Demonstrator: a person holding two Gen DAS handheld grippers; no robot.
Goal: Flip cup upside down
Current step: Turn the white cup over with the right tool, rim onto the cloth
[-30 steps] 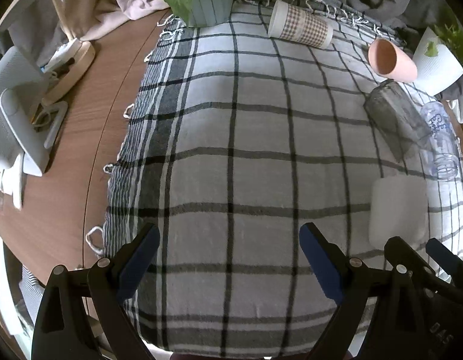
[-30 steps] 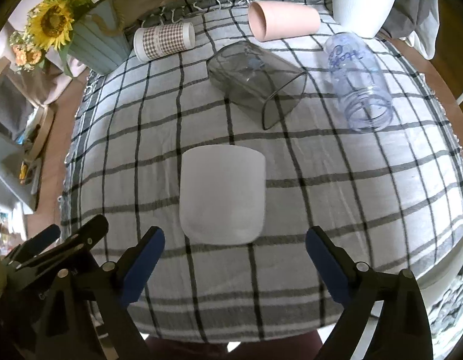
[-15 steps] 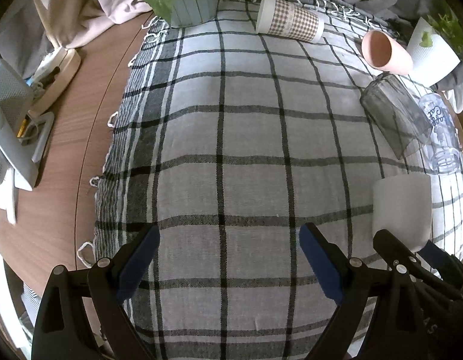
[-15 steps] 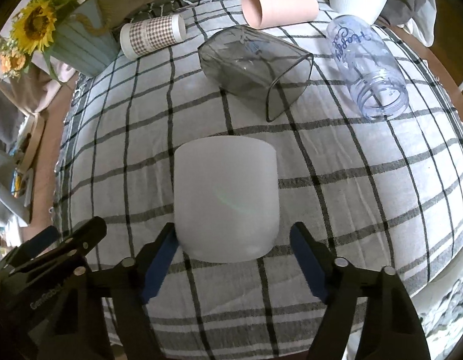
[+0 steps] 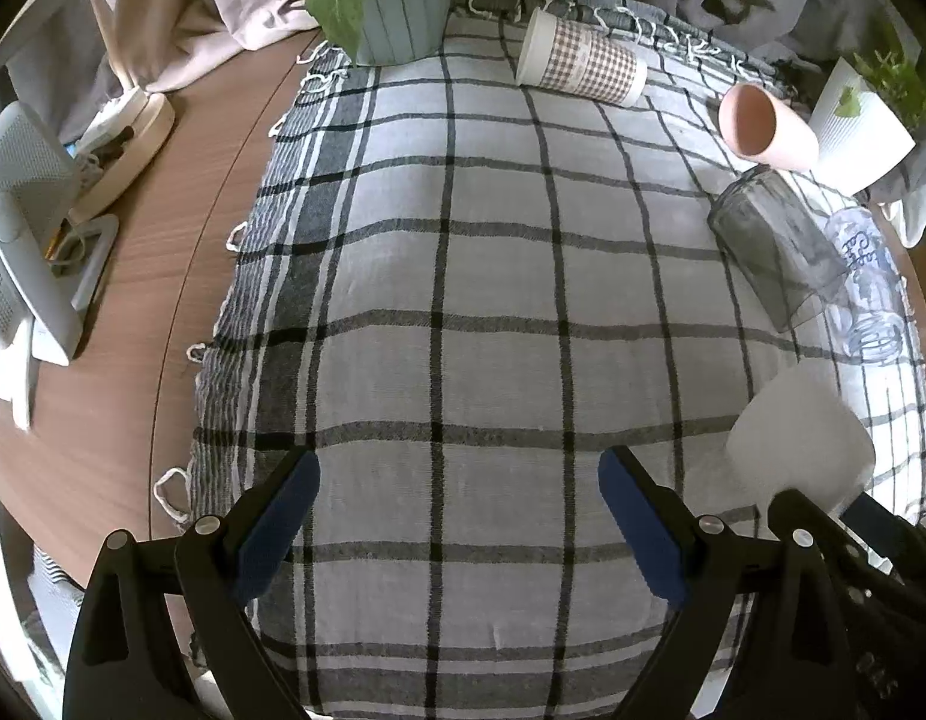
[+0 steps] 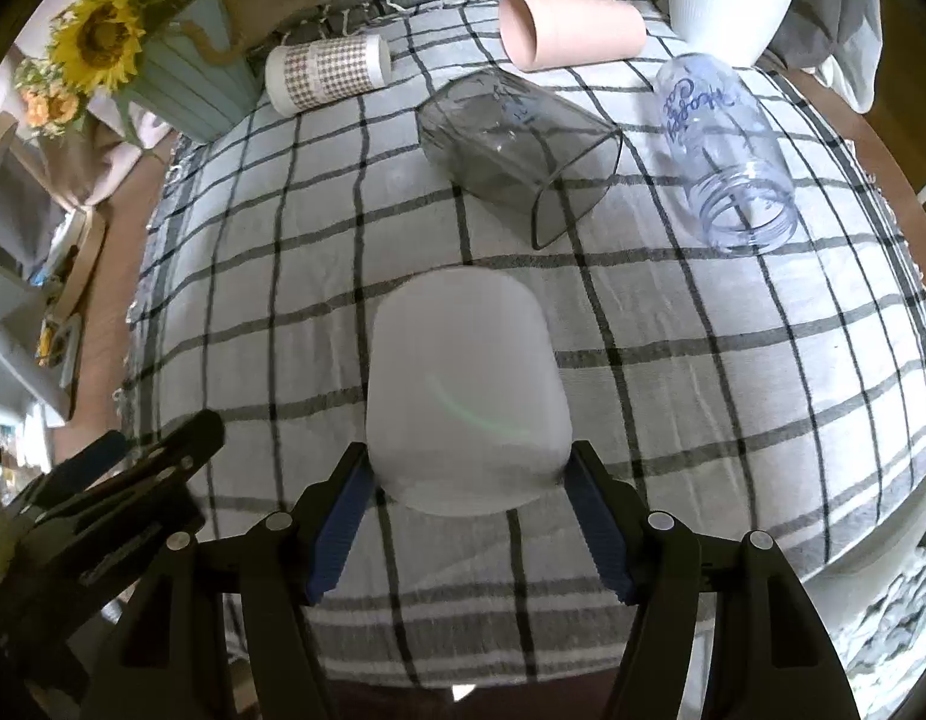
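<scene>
Checked grey-and-white cloth (image 6: 703,372) covers the table, and the white cup (image 6: 463,396) is the landmark on it. It lies on its side near the cloth's front edge, its base toward the camera, mouth hidden on the far side. The right gripper (image 6: 466,516) clenches the cup's base end between its blue pads (image 6: 343,516); whether the cup is lifted off the cloth is hard to tell. The left gripper (image 5: 457,516) hangs released beside the cup, over bare cloth. Beyond the cup lie a smoky glass (image 6: 511,144), a clear bottle (image 6: 727,156), a pink cup (image 6: 571,30) and a checked cup (image 6: 325,72). The grip sits low on a smooth, rounded wall, so the cup could slip or pivot during the turn, or swing into the glass behind it.
</scene>
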